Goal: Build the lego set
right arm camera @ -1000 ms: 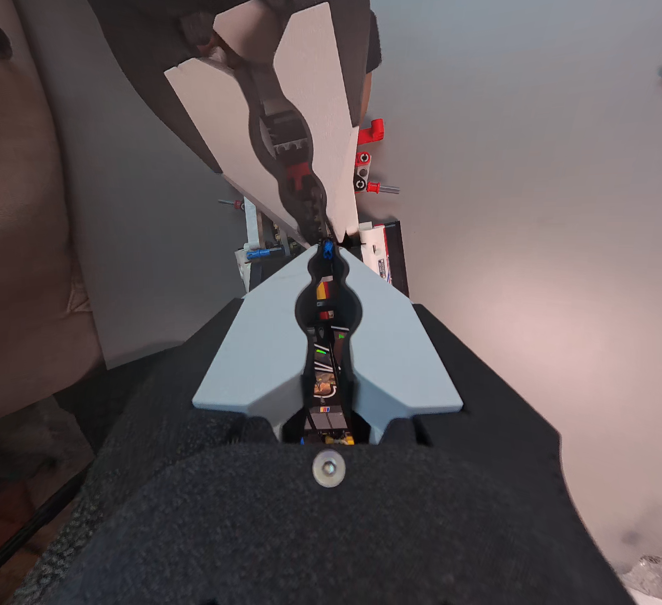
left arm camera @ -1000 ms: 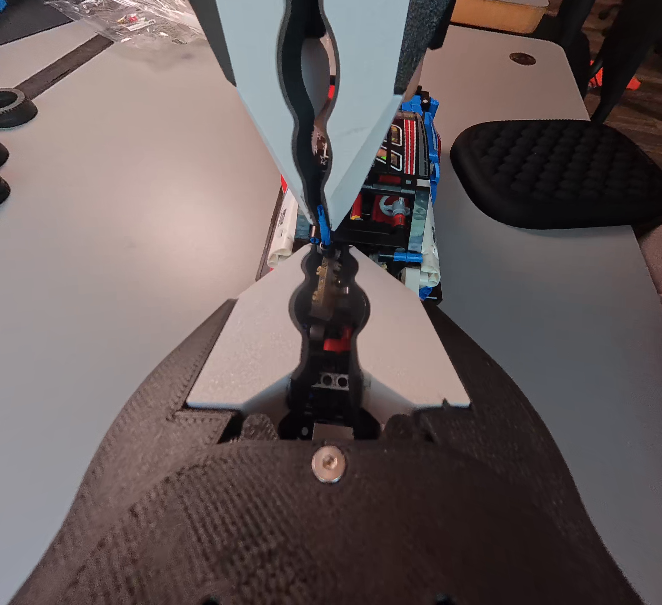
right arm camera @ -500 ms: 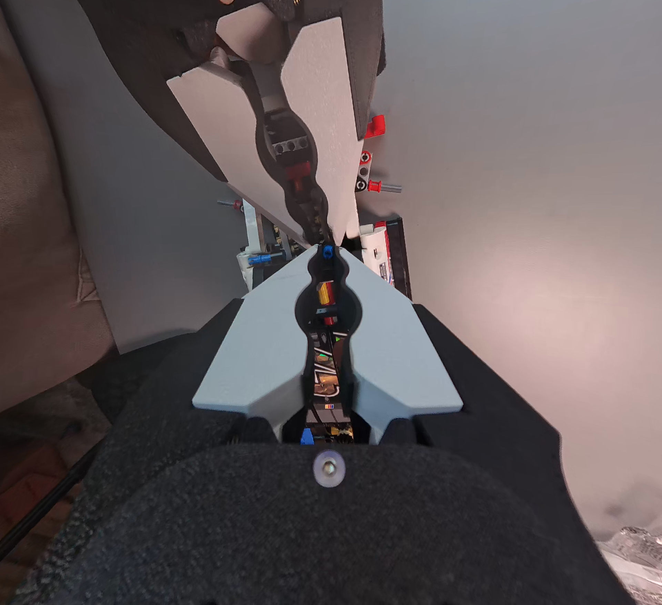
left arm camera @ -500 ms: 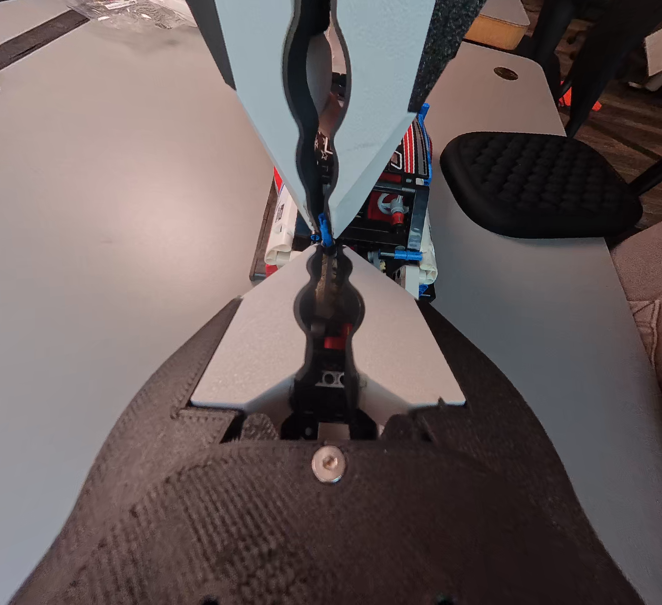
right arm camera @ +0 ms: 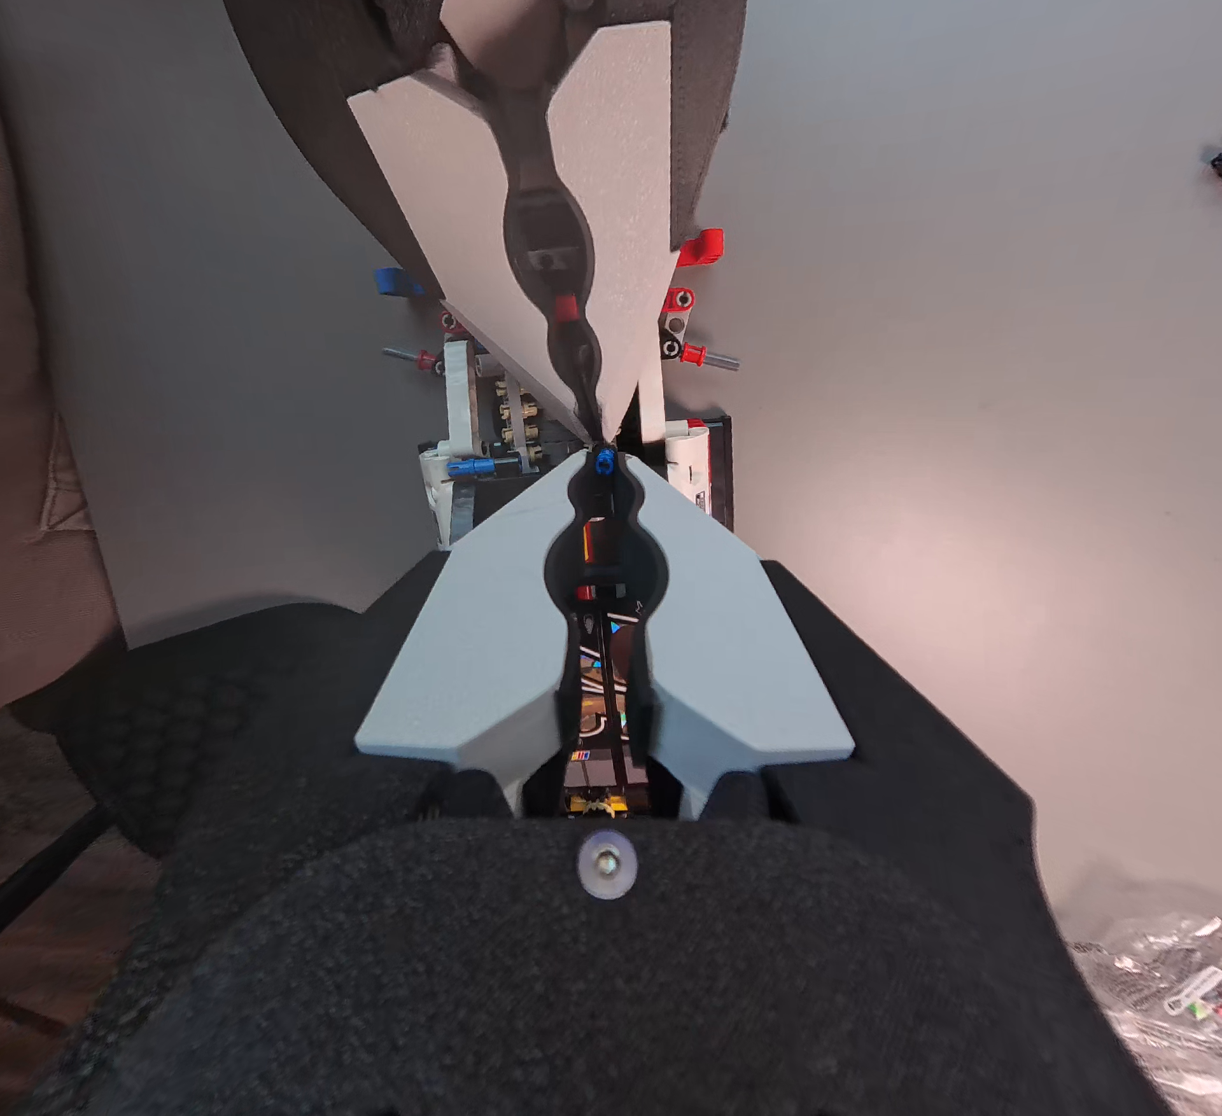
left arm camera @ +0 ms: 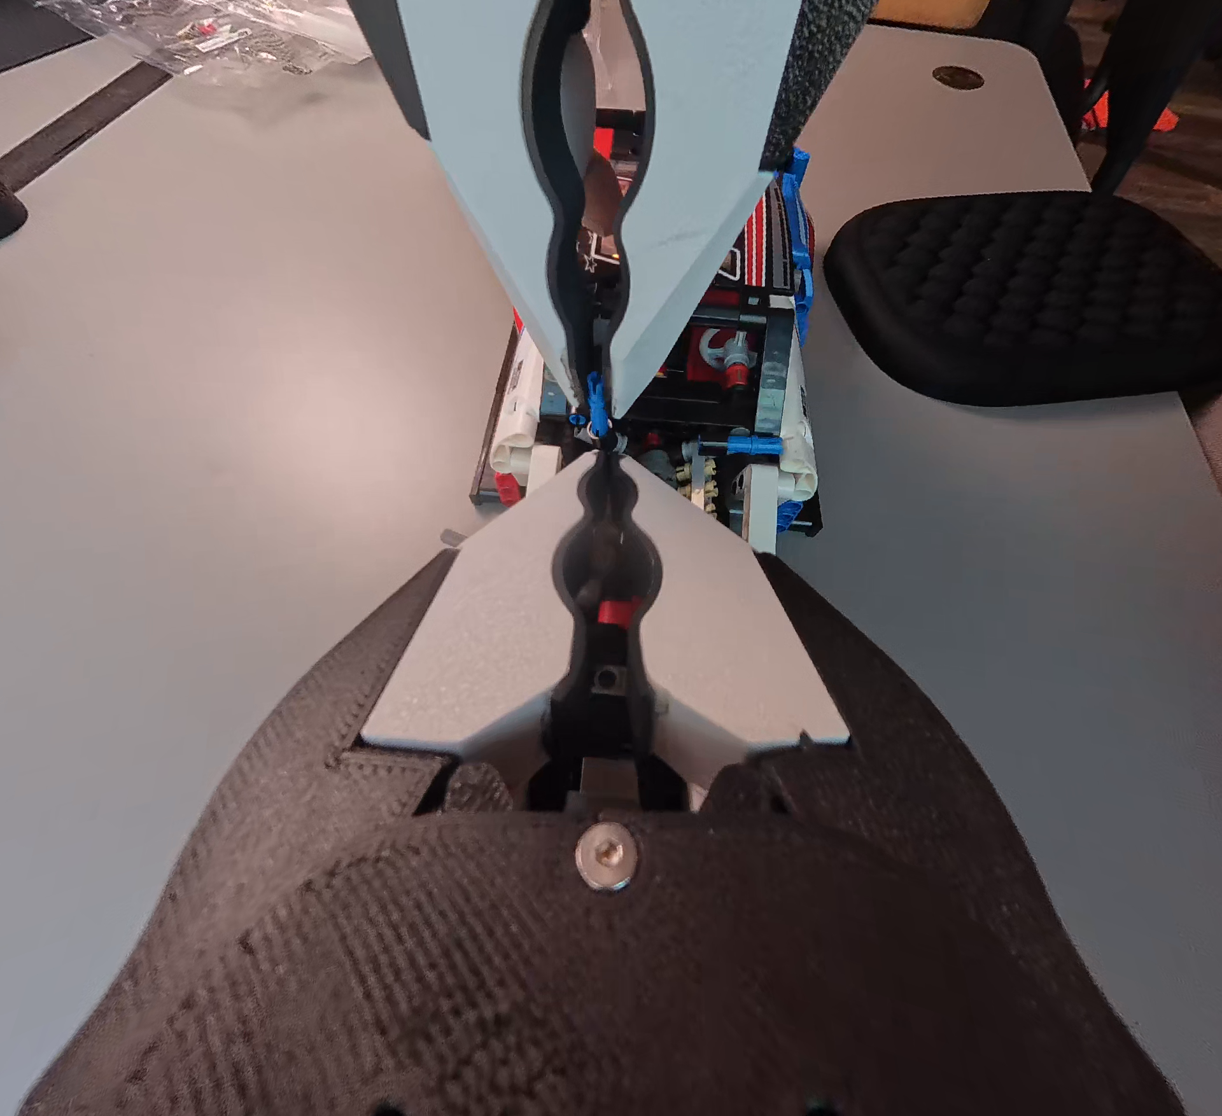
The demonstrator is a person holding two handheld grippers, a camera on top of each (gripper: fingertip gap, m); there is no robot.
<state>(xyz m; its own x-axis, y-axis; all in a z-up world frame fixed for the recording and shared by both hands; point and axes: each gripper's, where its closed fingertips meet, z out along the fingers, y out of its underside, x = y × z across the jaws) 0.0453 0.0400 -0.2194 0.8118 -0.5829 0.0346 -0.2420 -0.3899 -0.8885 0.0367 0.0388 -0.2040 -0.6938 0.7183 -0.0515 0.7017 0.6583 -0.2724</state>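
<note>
**Blue pin pinched tip-to-tip over the lego build**

Blue pin [left arm camera: 596, 402] clamped in my right gripper [right arm camera: 604, 461], jaws closed on it. My left gripper [left arm camera: 607, 456] meets it nose-to-nose, jaws pressed together; can't tell if they grip anything. Both above lego model [left arm camera: 740, 370]: black/white/red/blue, on grey table [left arm camera: 231, 357]. Plastic bags [left arm camera: 218, 7] far left, black seat pad [left arm camera: 1031, 297] at right edge.

Grey table [left arm camera: 198, 357]; black textured chair seat [left arm camera: 1031, 297] alongside; dark wooden floor [left arm camera: 1177, 159] beyond
</note>
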